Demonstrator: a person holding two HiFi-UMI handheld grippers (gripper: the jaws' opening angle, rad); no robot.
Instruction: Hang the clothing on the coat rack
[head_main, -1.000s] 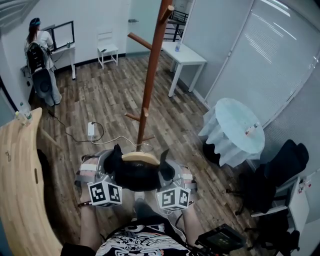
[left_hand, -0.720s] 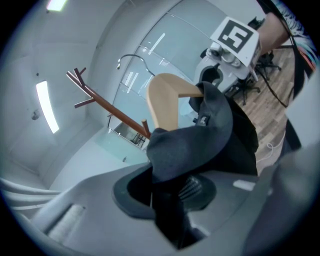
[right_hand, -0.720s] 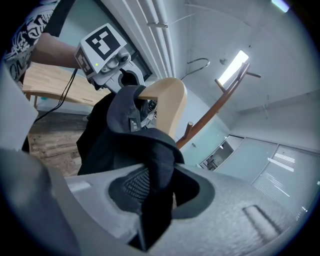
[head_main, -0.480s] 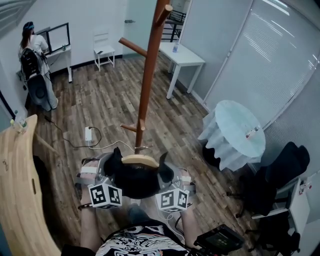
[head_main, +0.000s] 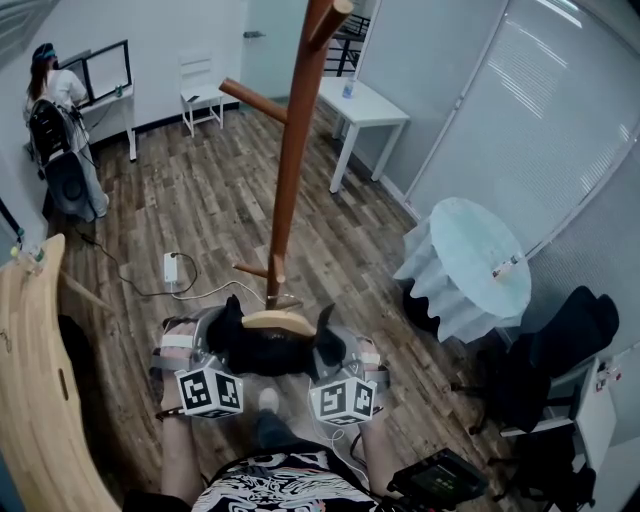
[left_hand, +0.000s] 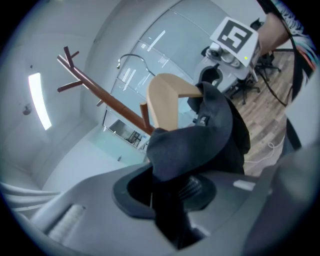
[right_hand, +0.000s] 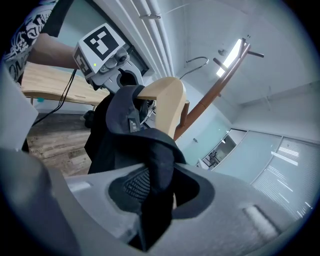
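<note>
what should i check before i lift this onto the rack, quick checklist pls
1. Left tool grip: ok, jaws closed on the black garment.
2. Right tool grip: ok, jaws closed on the same fabric.
3. Garment seated on the wooden hanger: ok, draped over it between both tools.
4. Wire hook free: ok, it stands clear above the hanger.
5. Hook at a peg of the coat rack: not ok, the hanger is low, near the pole's foot.
6. Power strip on the floor clear of your path: cannot tell.
</note>
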